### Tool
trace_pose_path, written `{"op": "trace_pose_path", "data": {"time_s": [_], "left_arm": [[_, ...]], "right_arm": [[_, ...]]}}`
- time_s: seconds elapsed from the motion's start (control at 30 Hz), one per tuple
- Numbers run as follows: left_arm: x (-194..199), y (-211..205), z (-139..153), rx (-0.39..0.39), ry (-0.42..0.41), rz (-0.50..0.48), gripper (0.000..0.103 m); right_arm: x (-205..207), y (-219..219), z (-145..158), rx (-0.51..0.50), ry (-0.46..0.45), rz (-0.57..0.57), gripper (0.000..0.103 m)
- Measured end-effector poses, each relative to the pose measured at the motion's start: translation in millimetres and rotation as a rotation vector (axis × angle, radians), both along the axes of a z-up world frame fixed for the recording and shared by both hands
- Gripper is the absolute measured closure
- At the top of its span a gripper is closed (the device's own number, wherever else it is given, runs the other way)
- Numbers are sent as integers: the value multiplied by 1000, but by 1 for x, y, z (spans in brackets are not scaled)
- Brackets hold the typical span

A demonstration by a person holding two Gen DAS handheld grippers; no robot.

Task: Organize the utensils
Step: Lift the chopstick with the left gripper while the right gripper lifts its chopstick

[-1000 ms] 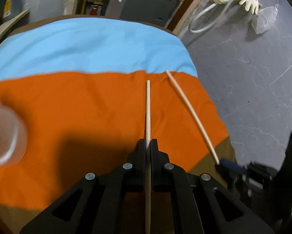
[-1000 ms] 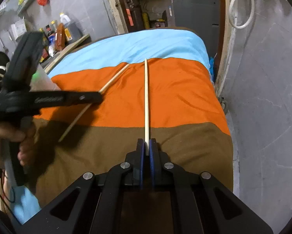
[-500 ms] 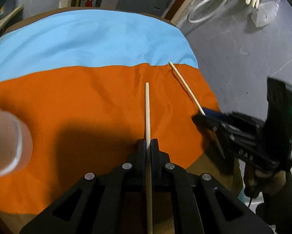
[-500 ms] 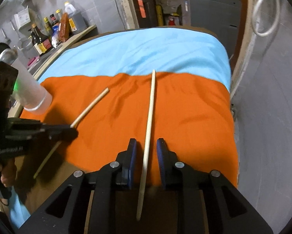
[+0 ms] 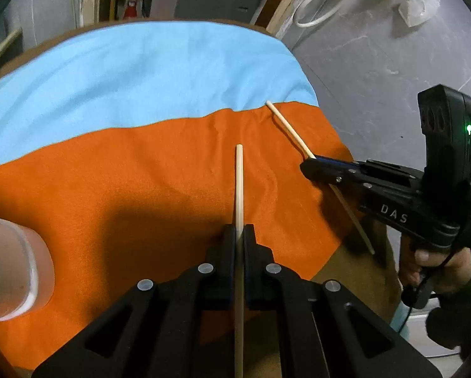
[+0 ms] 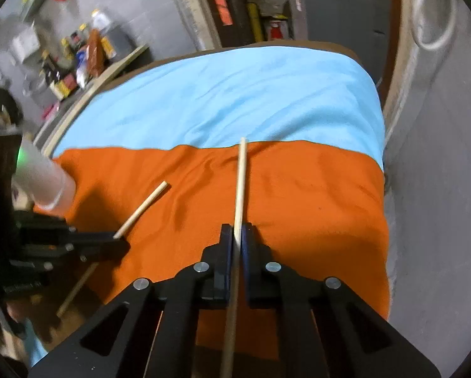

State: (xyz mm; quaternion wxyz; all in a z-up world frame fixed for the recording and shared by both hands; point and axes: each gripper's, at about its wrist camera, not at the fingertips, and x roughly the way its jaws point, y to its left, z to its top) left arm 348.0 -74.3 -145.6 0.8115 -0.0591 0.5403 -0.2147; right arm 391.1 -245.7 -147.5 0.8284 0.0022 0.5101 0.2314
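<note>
Two claws, left and right, are each clenching a chopstick; aligning tips before tilting toward the cup is probably helping.

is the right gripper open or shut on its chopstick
Shut on it. In the right wrist view the right gripper has both jaws pressed against the right chopstick, no gap showing, and the stick runs on between them.

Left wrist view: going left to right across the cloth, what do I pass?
Translucent plastic cup → wooden chopstick clamped in the left hand-held gripper → second wooden chopstick held by the black right hand-held gripper → the person's hand on its grip.
</note>
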Motion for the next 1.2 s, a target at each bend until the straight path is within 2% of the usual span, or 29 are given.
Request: {"op": "trace_pose_path", "data": {"time_s": [0.03,0.13,0.2,0.33,0.43,0.53,0.67,0.83,1.03,1.2], "left_arm": [[-3,0,2,-7,-20,8,101],[-21,5,13,-91,-108,57,101],[-37,12,27,-151,-214,106,101],[-61,21,53,-201,-373,167,101],[-77,27,77,-207,-510,187,101],[-84,32,96,-223,-600,225,101],[-93,48,120,-257,-664,281,101],[-104,95,154,-265,-738,361,101],[-110,158,182,-241,-818,462,101],[-110,212,179,-276,-874,561,101]], "right_arm": [[-3,-2,1,9,-9,-9,100],[-21,-11,13,94,-68,-48,100],[-33,-19,21,181,-121,-87,100],[-60,-29,47,308,-274,-158,100],[-77,-25,73,356,-406,-159,100],[-85,-17,98,395,-493,-144,100],[-88,8,130,454,-571,-108,100],[-86,47,164,549,-641,-57,100],[-78,94,185,723,-663,-43,100],[-76,129,186,799,-674,-44,100]]}}
